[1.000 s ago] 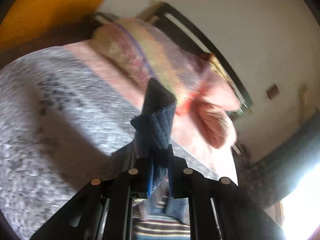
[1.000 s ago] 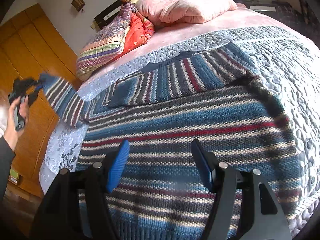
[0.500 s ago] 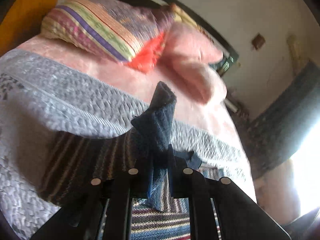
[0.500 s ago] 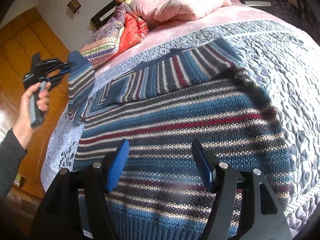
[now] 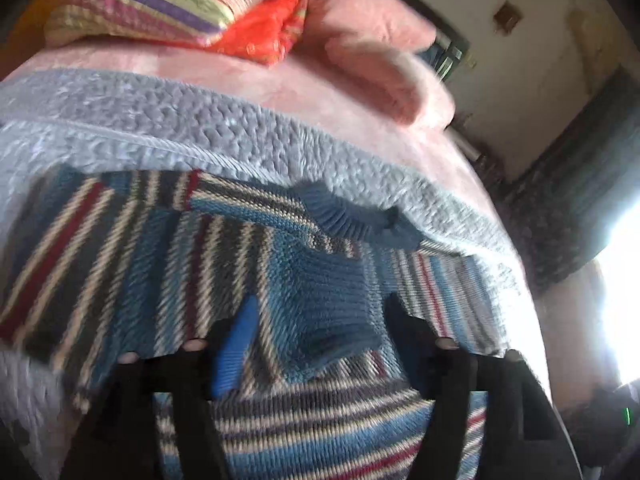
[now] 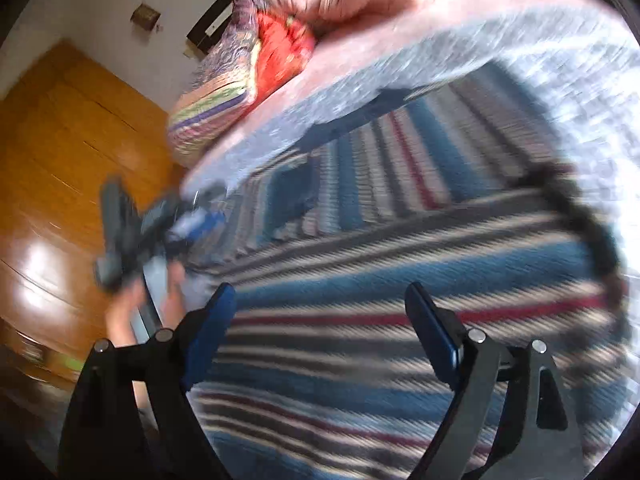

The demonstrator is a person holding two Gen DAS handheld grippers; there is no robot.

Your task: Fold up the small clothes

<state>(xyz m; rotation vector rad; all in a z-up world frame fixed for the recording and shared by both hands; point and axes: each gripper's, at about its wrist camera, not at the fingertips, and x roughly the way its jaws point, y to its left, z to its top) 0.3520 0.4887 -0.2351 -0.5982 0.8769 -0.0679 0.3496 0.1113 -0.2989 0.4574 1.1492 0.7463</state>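
Now released: the striped sweater (image 5: pixel 168 264) lies on the bed, its sleeve (image 5: pixel 316 300) folded in across the chest, no longer pinched as it was half a second ago. The left gripper (image 5: pixel 320 328) has its jaws spread wide apart, with the sleeve cuff lying between and beyond them; earlier they were clamped on that cuff and held it up in the air.

Right gripper (image 6: pixel 320 320): jaws apart as before, nothing between them, poised above the lower body of the sweater near the foot edge of the bed. Its view is now heavily blurred and tilted, where earlier it was sharp.

Left-hand side of the right wrist view: the person's hand (image 6: pixel 128 312) with the left gripper, smeared by motion, now low at the bed's side edge close to the sweater rather than raised clear of it.

Surroundings:
- Grey-blue quilted bedspread (image 5: pixel 168 120) under the sweater, running to both side edges.
- Pink sheet (image 5: pixel 256 84) beyond it, toward the head of the bed.
- Striped multicolour pillow (image 5: pixel 144 4) and an orange-red cushion (image 5: pixel 264 28) at the head corner, touching.
- Pink pillows (image 5: pixel 372 40) beside them.
- Dark headboard (image 6: pixel 212 24) behind.
- Wooden wardrobe doors (image 6: pixel 68 140) beside the bed.
- Bright window glare (image 5: pixel 620 288) at the far side.
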